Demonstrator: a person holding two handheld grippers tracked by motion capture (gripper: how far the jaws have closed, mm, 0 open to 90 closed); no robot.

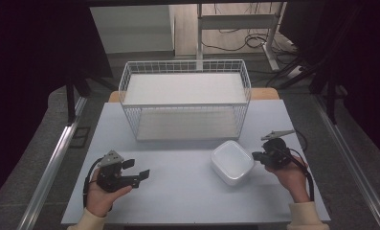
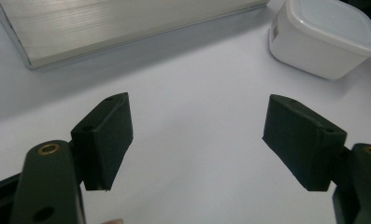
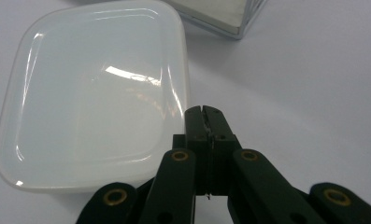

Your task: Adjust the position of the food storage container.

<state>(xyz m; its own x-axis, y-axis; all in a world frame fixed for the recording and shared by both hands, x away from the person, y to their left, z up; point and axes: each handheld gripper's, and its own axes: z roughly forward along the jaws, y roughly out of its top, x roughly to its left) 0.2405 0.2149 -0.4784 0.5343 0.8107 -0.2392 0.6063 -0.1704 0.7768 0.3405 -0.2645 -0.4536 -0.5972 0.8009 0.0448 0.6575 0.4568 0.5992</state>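
Jaws of the left gripper [image 1: 136, 170] stand wide apart over bare surface [image 1: 178, 191] at about seven o'clock, while the right gripper [image 1: 257, 155] has its jaws pressed together, tips just beside the white lidded container [image 1: 232, 162] at four o'clock. A small label on the container's side is too blurred to read. Behind it, at twelve o'clock, a white wire basket [image 1: 185, 98] stands with its long axis running side to side.

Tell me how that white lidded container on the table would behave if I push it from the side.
The white container looks low and wide, so it would probably slide rather than tip. Its glossy lid and the smooth table suggest easy sliding. It seems rigid plastic, likely light, though its contents are hidden.
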